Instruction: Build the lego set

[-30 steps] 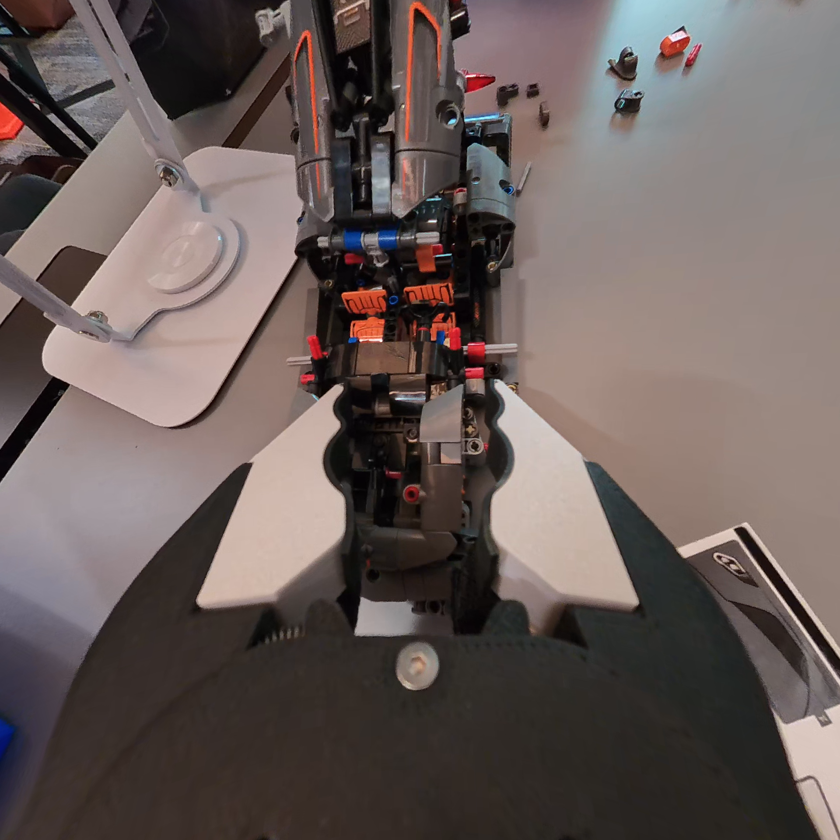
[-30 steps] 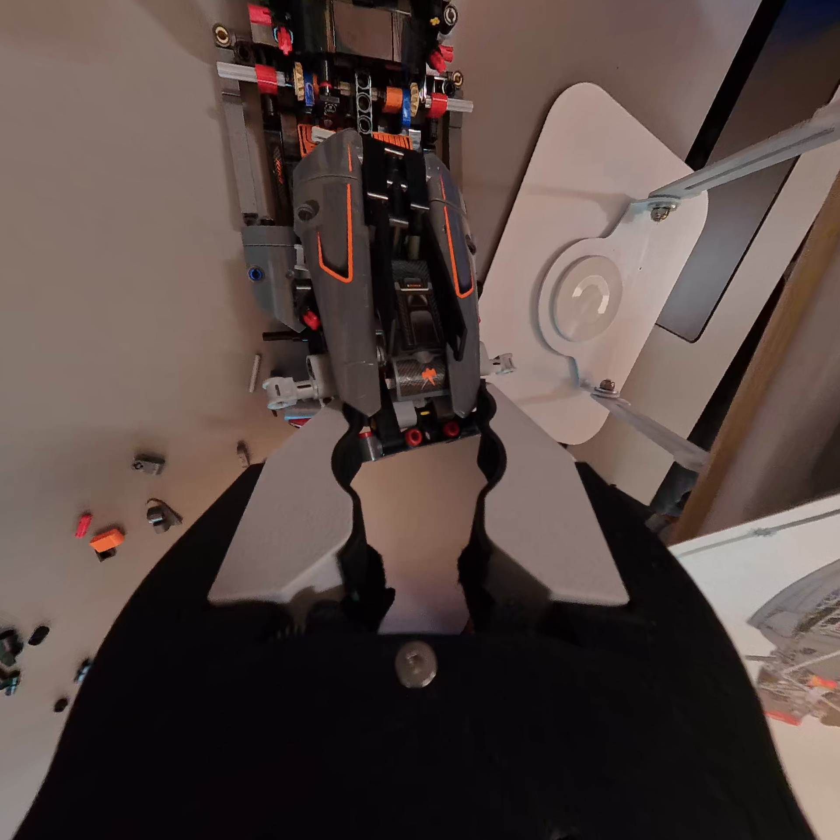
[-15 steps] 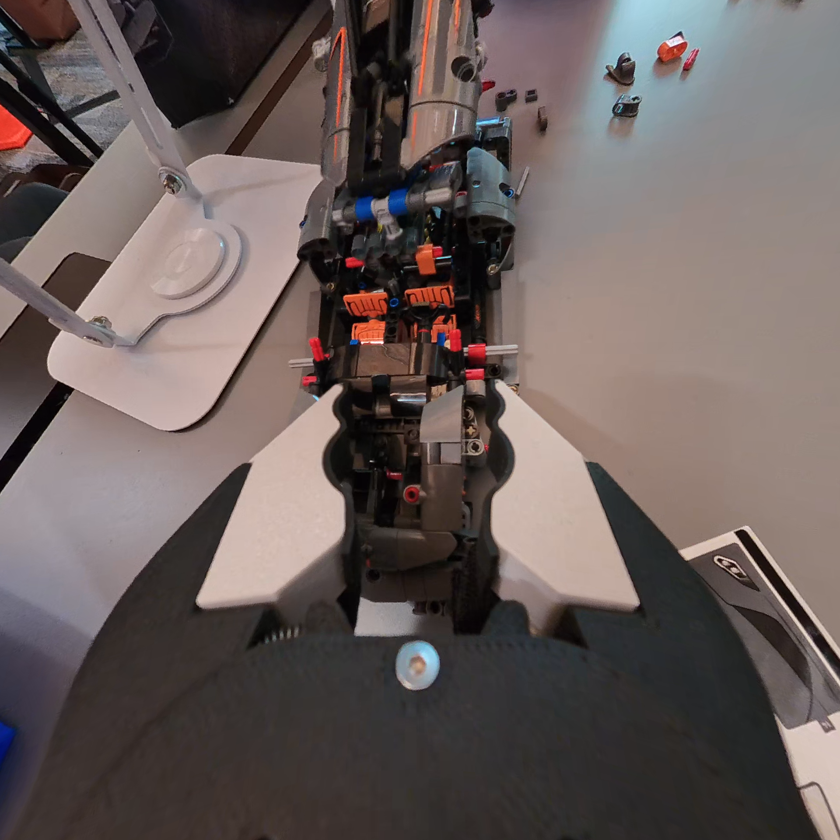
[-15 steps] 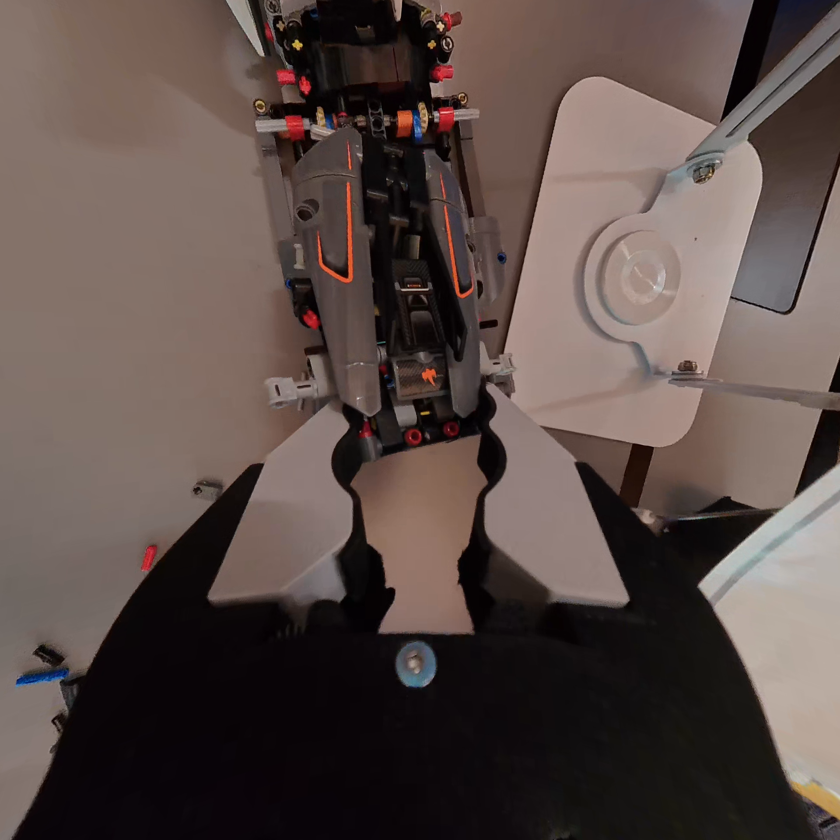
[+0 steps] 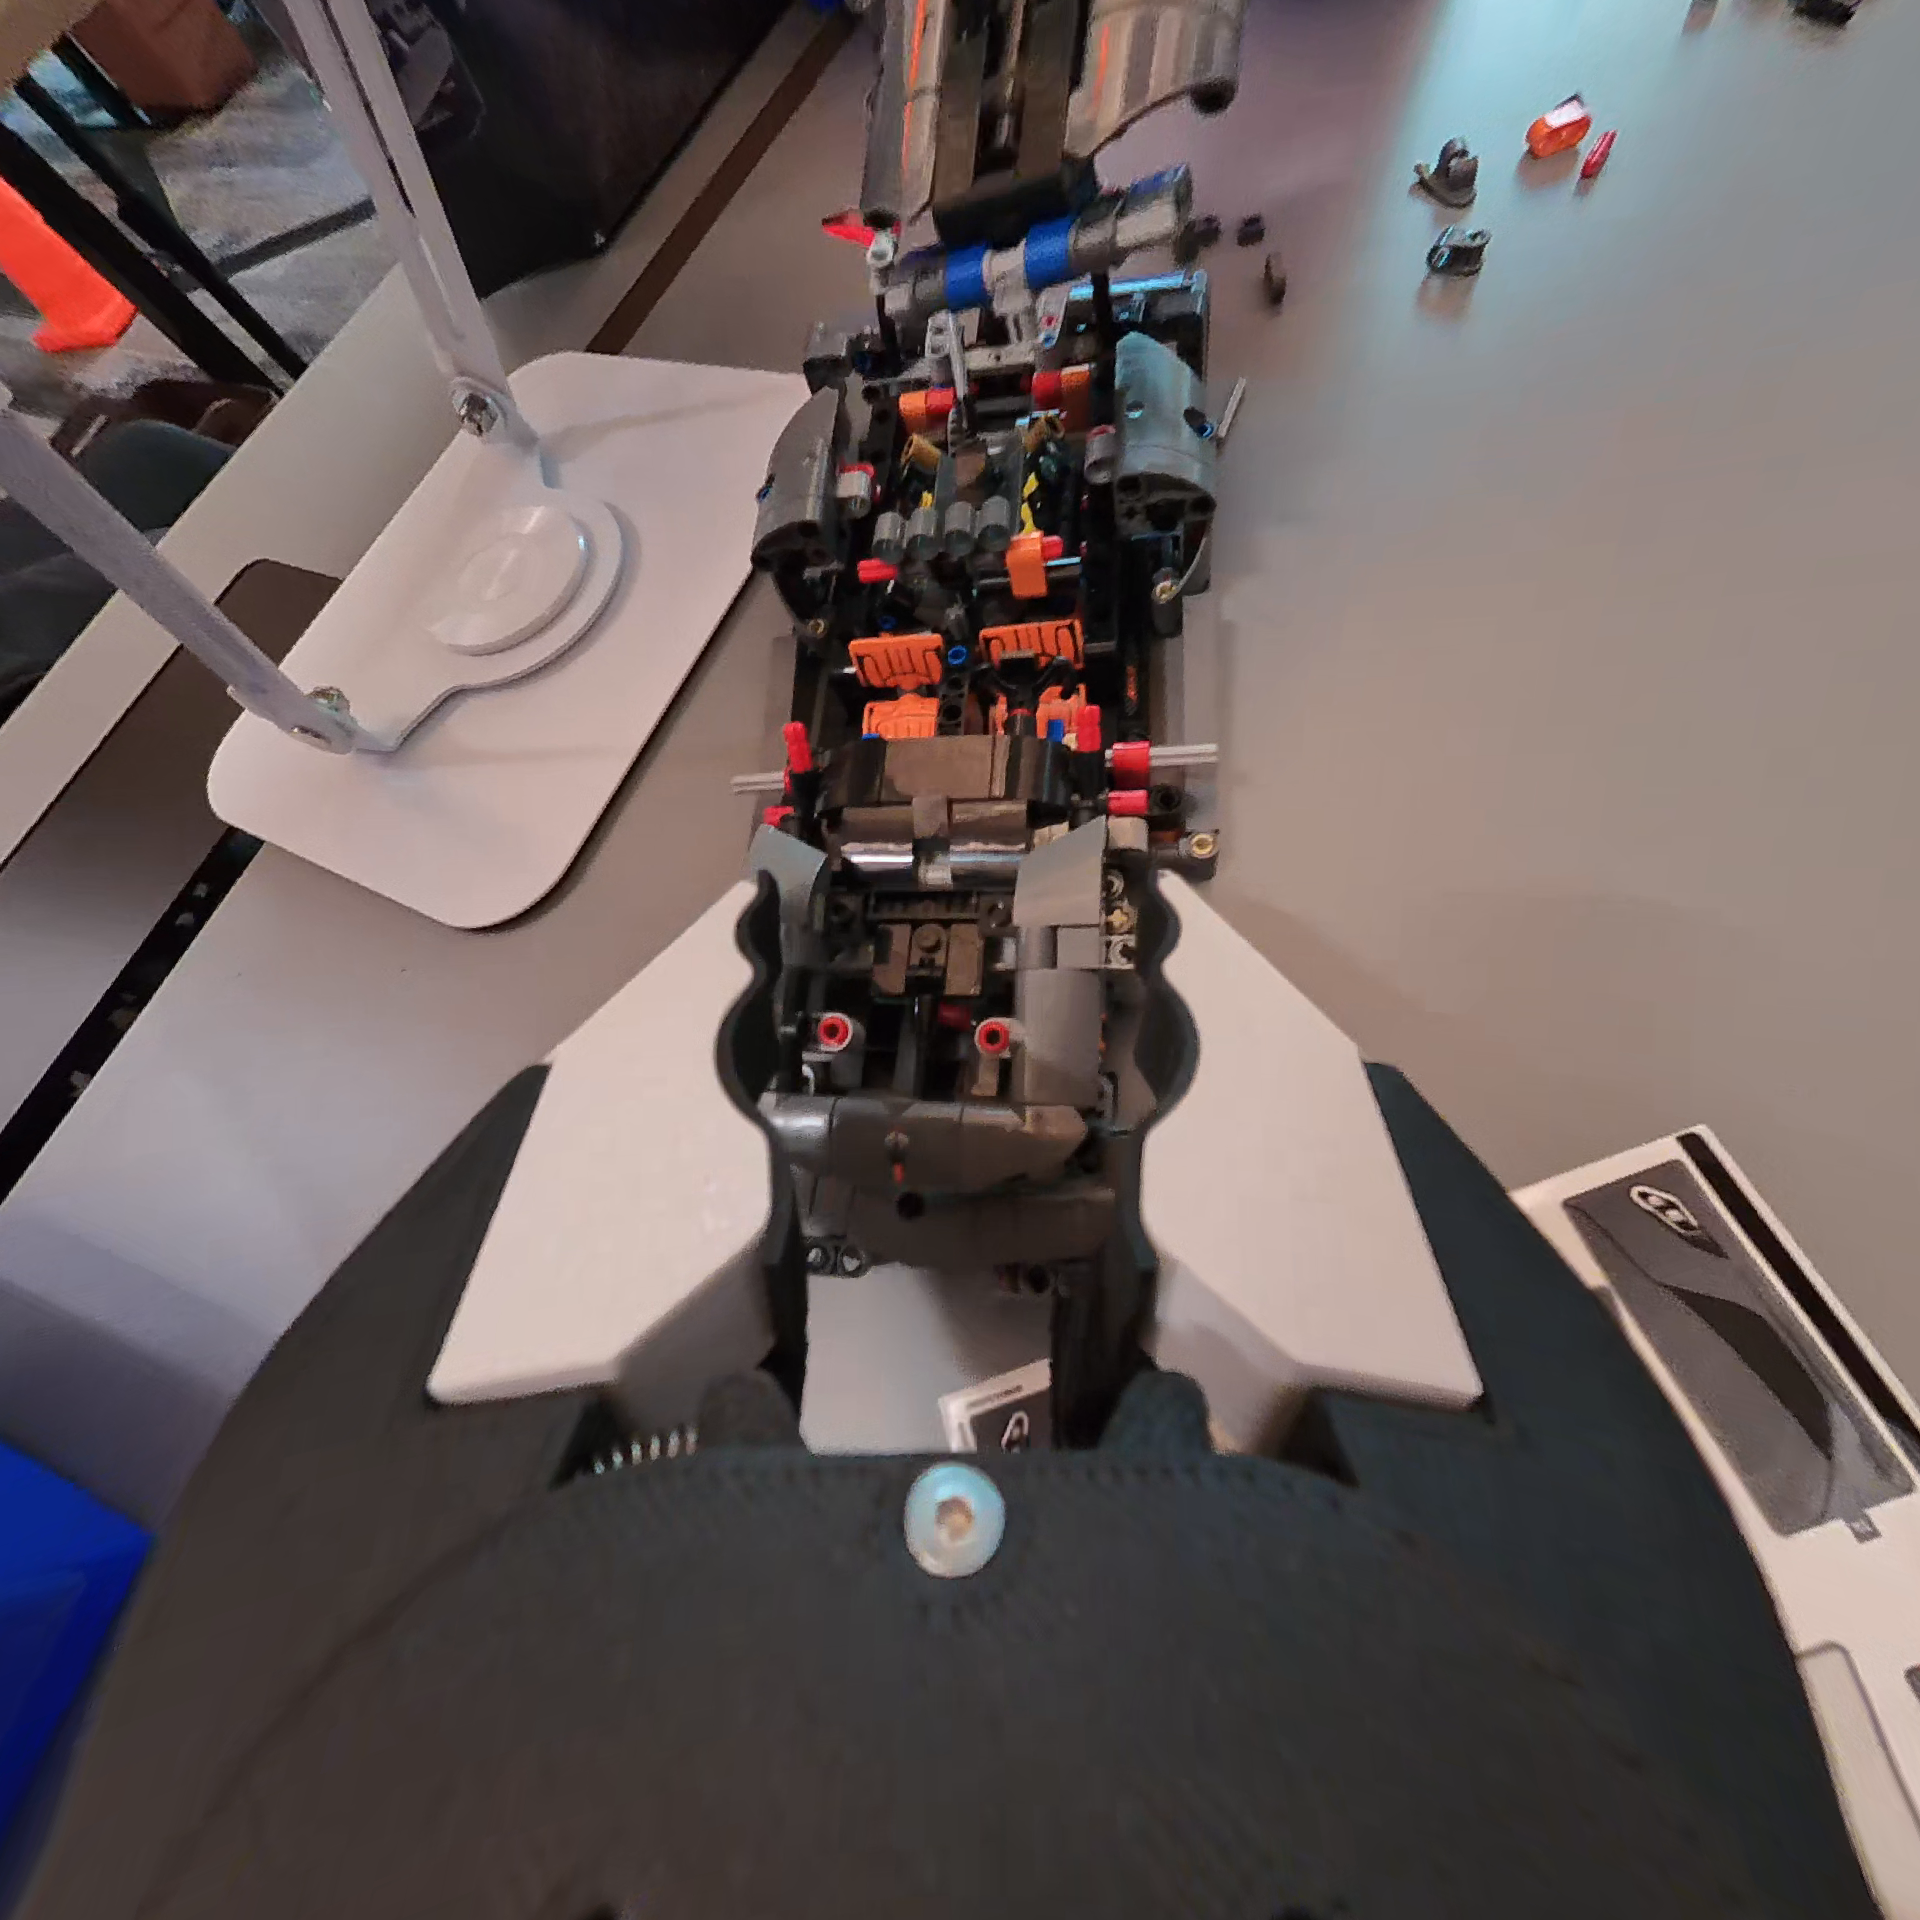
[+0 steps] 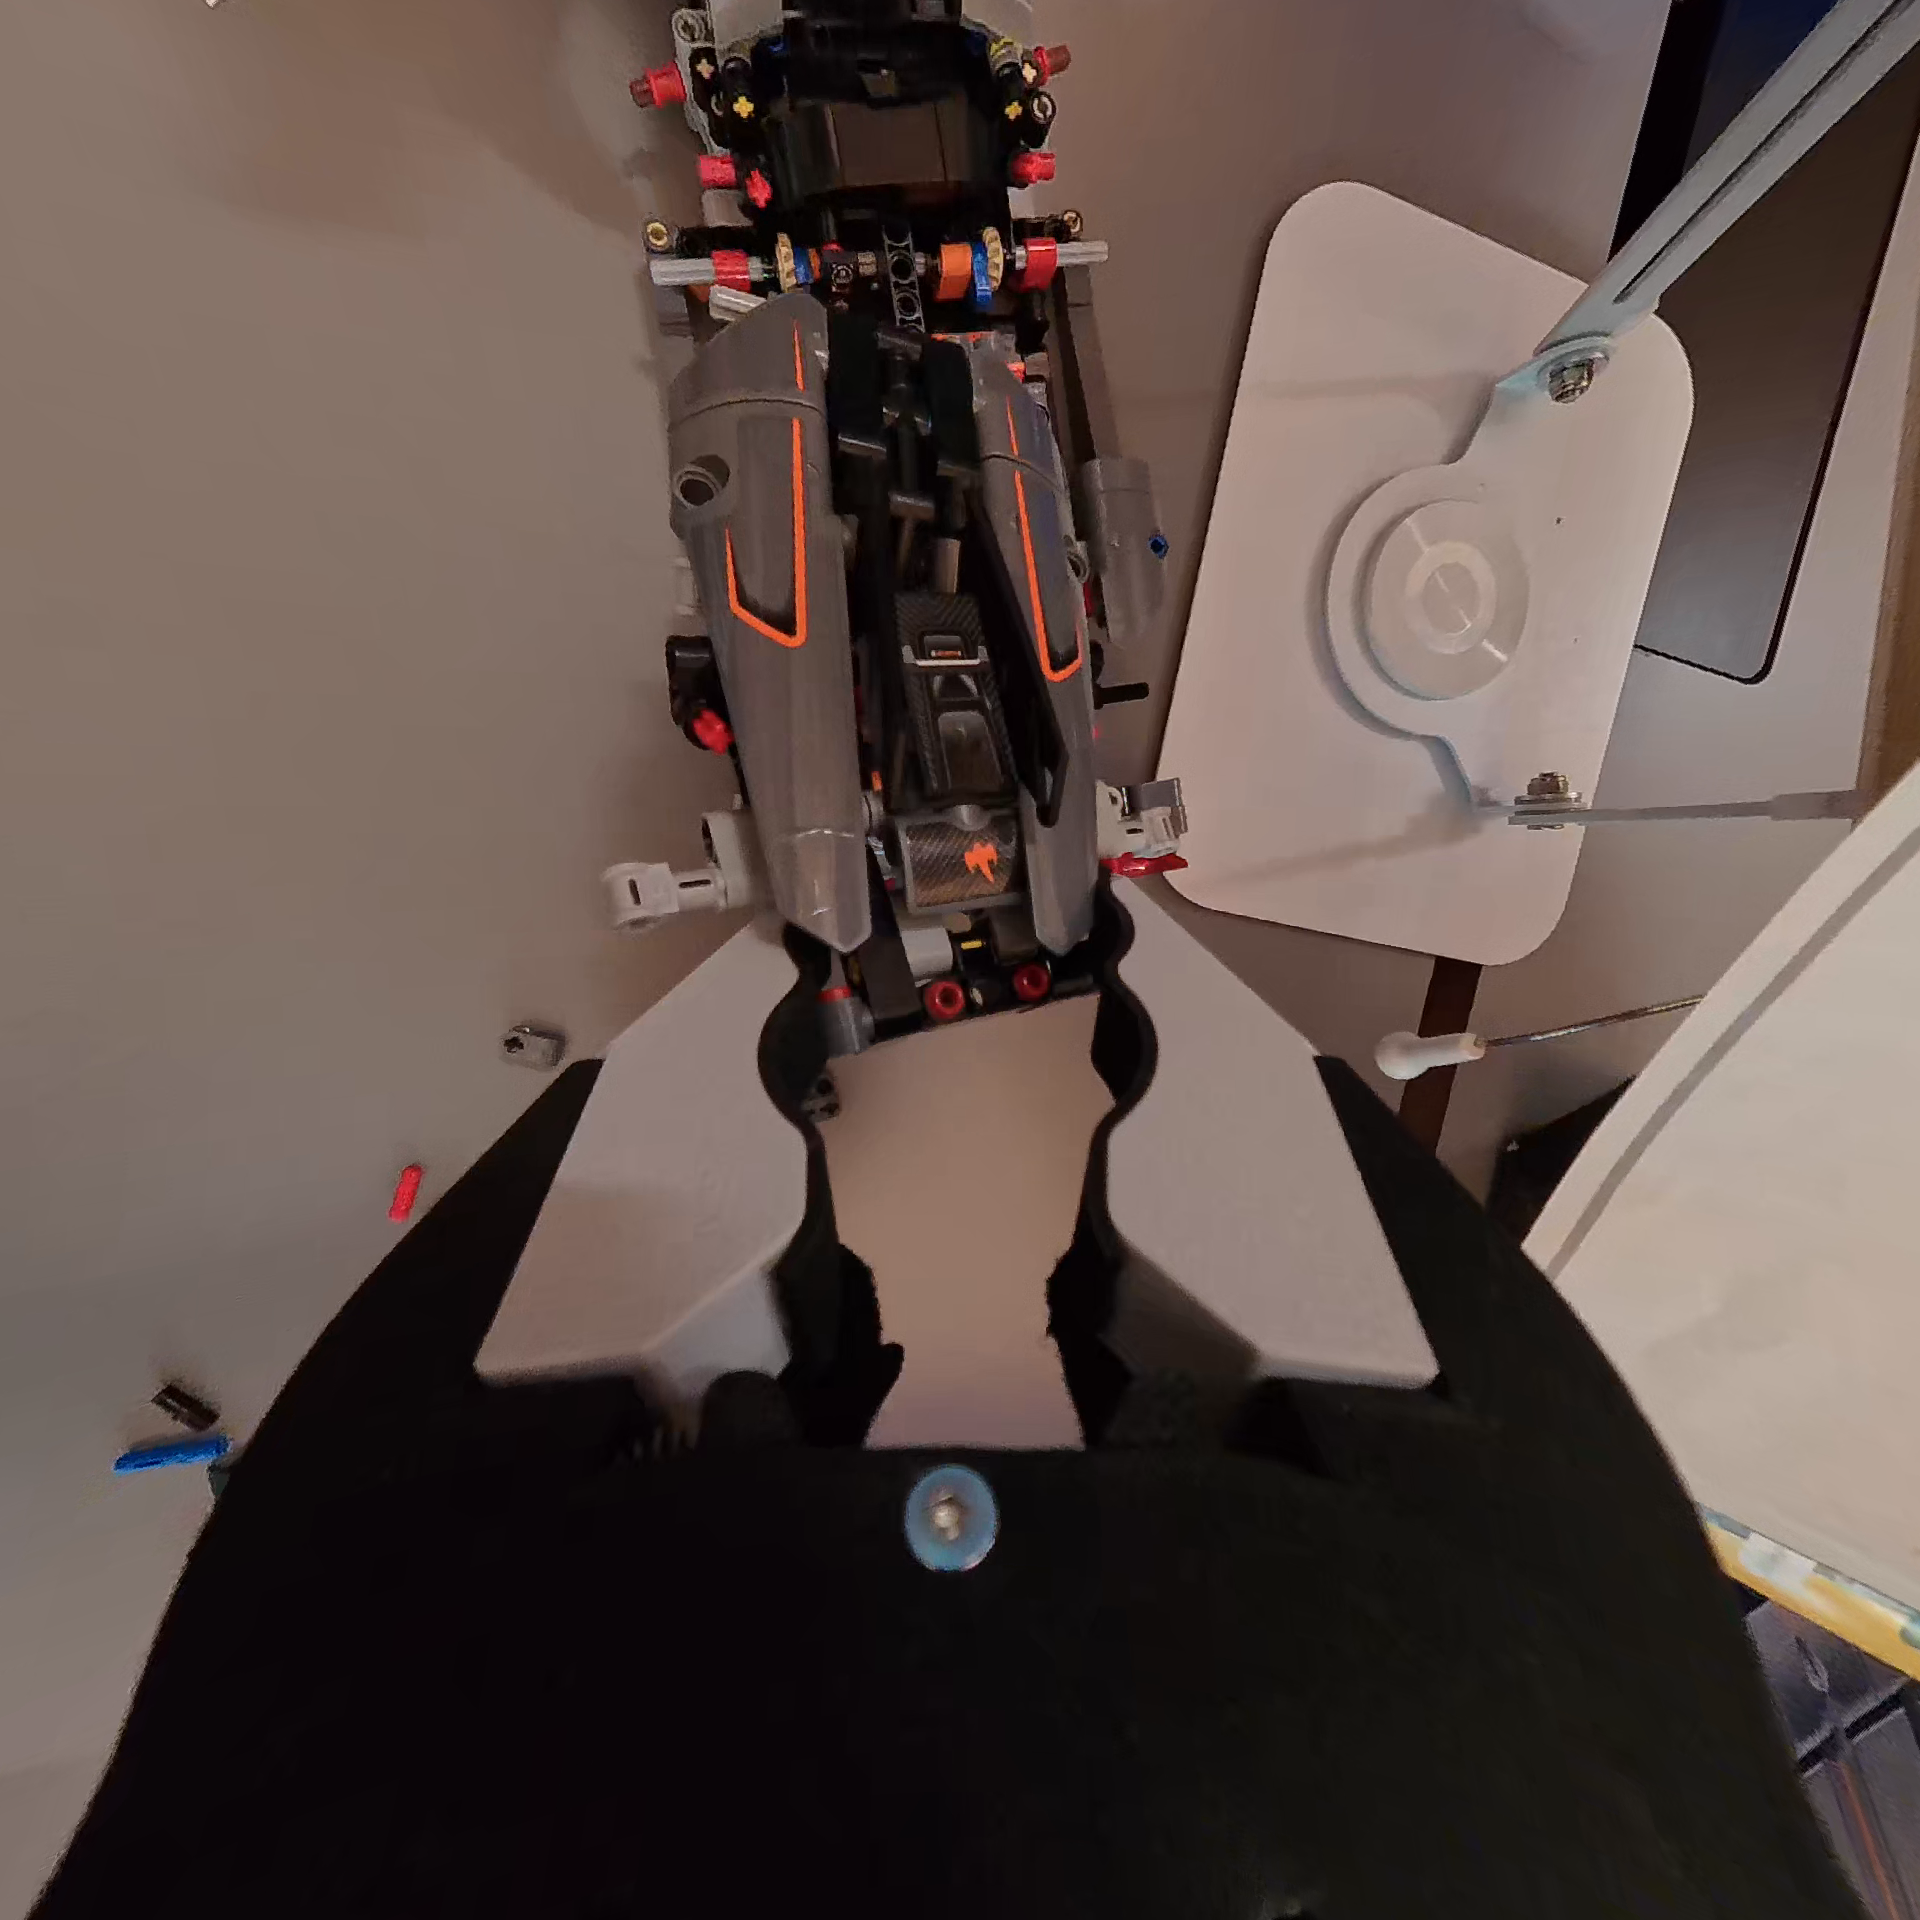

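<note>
A long black lego car chassis (image 5: 977,644) with orange and red parts lies on the grey table. My left gripper (image 5: 961,904) is shut on its near end, a finger on each side. A grey body section with orange stripes (image 6: 769,582) is held by its end in my right gripper (image 6: 951,956), which is shut on it. In the left wrist view that section (image 5: 1039,83) is raised off the chassis's far end and tilted up, leaving the chassis's inner parts bare. In the right wrist view the chassis (image 6: 883,156) lies beyond and under the section.
A white stand base (image 5: 468,665) with metal arms lies left of the chassis; it also shows in the right wrist view (image 6: 1403,582). Loose pieces (image 5: 1455,177) lie far right, a red pin (image 6: 405,1190) and blue pin (image 6: 166,1451) near. A booklet (image 5: 1766,1403) lies near right. The tips of one gripper are about 20 cm away from the tips of the other.
The grey body section has lifted and tilted up away from the chassis, uncovering the parts beneath. My right gripper moved with it. My left gripper stayed on the chassis's near end.
</note>
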{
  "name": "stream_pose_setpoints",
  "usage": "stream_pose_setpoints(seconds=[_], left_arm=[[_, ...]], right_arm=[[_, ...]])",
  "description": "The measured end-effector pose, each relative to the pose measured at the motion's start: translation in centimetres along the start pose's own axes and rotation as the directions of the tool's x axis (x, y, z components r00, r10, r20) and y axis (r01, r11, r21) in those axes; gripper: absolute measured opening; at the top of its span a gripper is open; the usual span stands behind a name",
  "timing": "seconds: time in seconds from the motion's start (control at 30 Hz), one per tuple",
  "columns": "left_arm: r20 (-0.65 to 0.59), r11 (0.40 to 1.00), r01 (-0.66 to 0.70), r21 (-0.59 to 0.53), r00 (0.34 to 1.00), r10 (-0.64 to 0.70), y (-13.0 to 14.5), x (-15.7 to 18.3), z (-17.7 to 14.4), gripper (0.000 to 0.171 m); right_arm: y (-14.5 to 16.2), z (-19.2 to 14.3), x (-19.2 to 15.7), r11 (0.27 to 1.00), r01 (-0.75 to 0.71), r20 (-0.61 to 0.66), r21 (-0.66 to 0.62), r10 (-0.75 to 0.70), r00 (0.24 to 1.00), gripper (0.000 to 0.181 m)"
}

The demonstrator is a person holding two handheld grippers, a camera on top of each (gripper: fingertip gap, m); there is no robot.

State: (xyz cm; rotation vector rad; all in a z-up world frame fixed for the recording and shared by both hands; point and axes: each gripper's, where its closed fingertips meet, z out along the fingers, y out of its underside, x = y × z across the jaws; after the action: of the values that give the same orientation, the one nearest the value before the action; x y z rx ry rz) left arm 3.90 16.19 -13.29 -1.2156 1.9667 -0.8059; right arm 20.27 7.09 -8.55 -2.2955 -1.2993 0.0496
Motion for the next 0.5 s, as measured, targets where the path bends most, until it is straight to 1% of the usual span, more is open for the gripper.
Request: stream_pose_setpoints(seconds=[0.1, 0.23, 0.3, 0.4, 0.5], left_arm=[[-0.003, 1.0, 0.0, -0.024, 1.0, 0.0, 0.5, 0.1, 0.1, 0.066], [-0.007, 1.0, 0.0, -0.029, 1.0, 0.0, 0.5, 0.1, 0.0, 0.066], [-0.007, 1.0, 0.0, -0.028, 1.0, -0.001, 0.5, 0.1, 0.0, 0.066], [-0.008, 1.0, 0.001, -0.029, 1.0, -0.001, 0.5, 0.2, 0.0, 0.066], [-0.007, 0.999, -0.003, -0.032, 1.0, 0.002, 0.6, 0.2, 0.0, 0.067]], right_arm=[[-0.4, -0.1, -0.4, 1.0, 0.011, 0.012, 0.02, -0.011, 1.0, 0.048], [-0.7, 0.0, -1.0, 0.998, 0.001, 0.049, 0.061, -0.004, 0.999, 0.048], [-1.2, -0.2, -1.4, 0.994, -0.017, 0.084, 0.11, 0.008, 0.996, 0.048], [-2.2, -0.9, -1.7, 0.974, -0.066, 0.14, 0.216, 0.036, 0.99, 0.048], [-2.6, -1.5, -1.6, 0.958, -0.1, 0.173, 0.268, 0.054, 0.983, 0.048]])
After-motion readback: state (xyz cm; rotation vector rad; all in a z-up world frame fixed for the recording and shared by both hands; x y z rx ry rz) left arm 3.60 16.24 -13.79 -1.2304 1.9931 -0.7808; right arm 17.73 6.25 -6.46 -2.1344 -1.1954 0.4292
